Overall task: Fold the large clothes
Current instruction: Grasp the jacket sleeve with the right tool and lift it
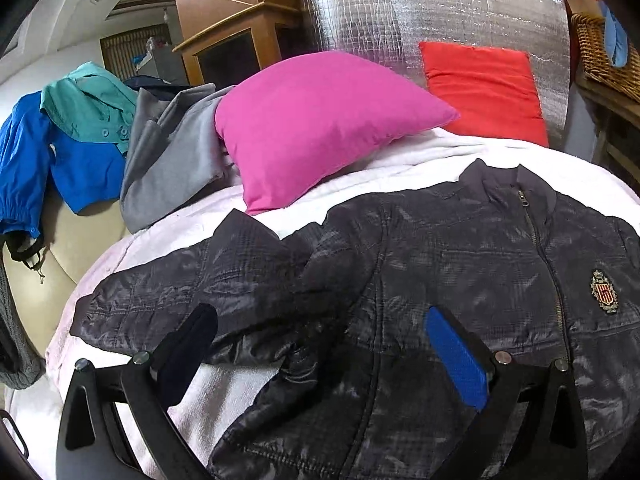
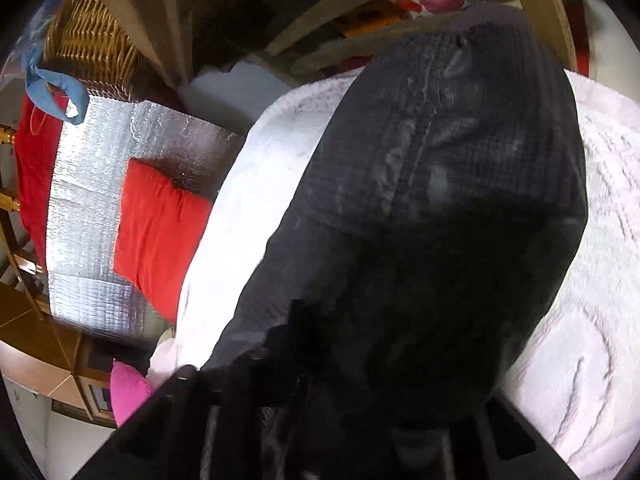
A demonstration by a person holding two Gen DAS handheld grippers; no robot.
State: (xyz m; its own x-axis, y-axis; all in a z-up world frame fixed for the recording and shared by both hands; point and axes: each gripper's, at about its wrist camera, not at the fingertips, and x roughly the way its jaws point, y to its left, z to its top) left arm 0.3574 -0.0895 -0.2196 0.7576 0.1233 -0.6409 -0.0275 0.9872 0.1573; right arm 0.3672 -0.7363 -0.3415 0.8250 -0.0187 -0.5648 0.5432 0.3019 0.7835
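Note:
A dark navy zip jacket (image 1: pixel 460 264) with a chest crest lies front up on a white blanket (image 1: pixel 400 168). Its left sleeve (image 1: pixel 192 280) stretches out to the left. My left gripper (image 1: pixel 320 340) is open just above the jacket's lower front, one blue pad (image 1: pixel 456 356) showing. In the right wrist view the jacket's other sleeve (image 2: pixel 432 200) fills the frame and drapes over my right gripper (image 2: pixel 340 400). Its fingers are hidden under the dark cloth.
A pink pillow (image 1: pixel 320 120) and a red cushion (image 1: pixel 484 88) sit at the head of the bed against silver foil (image 1: pixel 400 12). Blue, teal and grey clothes (image 1: pixel 100 140) are piled at left. A wicker basket (image 1: pixel 600 56) stands at right.

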